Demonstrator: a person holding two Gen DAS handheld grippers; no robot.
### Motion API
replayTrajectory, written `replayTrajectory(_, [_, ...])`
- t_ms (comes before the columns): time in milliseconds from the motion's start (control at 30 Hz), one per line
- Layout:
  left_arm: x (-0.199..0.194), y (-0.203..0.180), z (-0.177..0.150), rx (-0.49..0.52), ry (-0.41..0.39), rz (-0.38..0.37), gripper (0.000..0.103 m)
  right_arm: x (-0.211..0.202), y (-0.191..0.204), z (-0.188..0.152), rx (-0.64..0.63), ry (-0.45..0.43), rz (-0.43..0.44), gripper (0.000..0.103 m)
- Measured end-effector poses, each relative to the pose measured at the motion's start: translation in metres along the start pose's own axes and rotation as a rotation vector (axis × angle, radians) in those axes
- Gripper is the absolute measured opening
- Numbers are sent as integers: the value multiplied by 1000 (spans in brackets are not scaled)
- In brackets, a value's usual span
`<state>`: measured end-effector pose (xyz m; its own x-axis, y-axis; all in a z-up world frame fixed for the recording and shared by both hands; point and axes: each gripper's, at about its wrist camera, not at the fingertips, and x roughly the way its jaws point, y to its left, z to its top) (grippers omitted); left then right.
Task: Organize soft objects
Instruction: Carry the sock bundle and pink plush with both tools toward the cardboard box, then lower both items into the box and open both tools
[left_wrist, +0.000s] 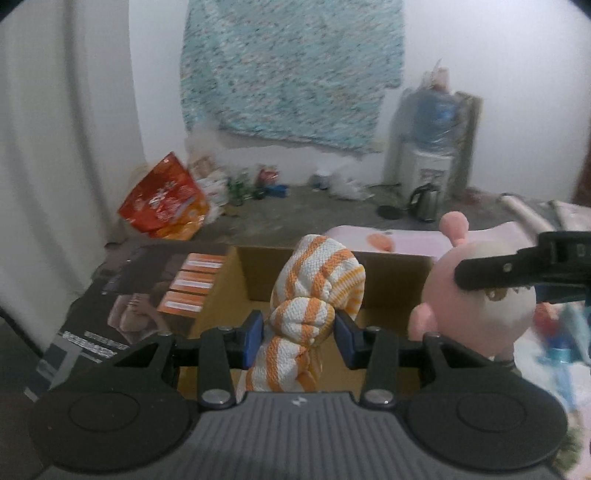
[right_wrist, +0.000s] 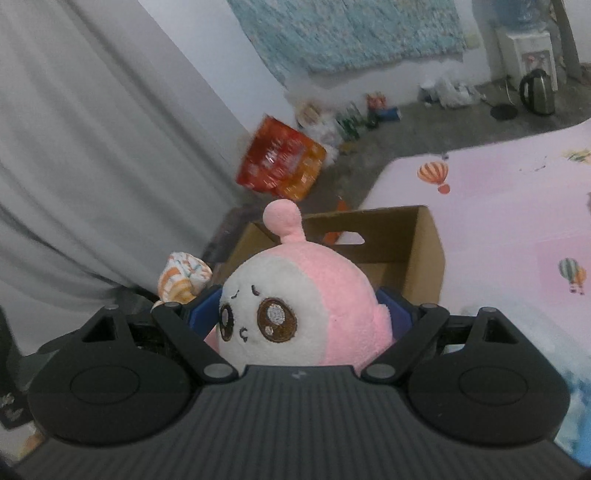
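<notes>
Your left gripper (left_wrist: 299, 332) pinches the soft striped towel (left_wrist: 314, 295) at mid-roll; your right gripper (right_wrist: 301, 314), spread wide, clasps the squashy plush toy (right_wrist: 306, 295) at centre frame.

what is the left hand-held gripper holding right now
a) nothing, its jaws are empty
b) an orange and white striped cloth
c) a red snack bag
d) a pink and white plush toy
b: in the left wrist view the left hand-held gripper has its blue pads pressed on the knotted orange and white striped cloth, while the pink plush toy sits in the right hand-held gripper.
</notes>
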<state>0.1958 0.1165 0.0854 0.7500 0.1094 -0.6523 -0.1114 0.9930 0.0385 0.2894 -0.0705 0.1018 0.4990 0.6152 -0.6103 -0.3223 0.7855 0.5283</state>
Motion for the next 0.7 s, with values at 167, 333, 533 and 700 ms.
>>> replayTrajectory(167, [43,14,14,-8,50,52,43,68,15,11,52,81,-55,88])
replayTrajectory(333, [77,16,19,-8,88,71,43,122,12,22,130,140,-66,89])
replayTrajectory(533, [106,13,21,-5,130,105,43,155,-2,21,194,187,-78,89])
replayTrajectory(700, [129,9,22,24,165,157,43,173,-16,21,225,206,-91,90])
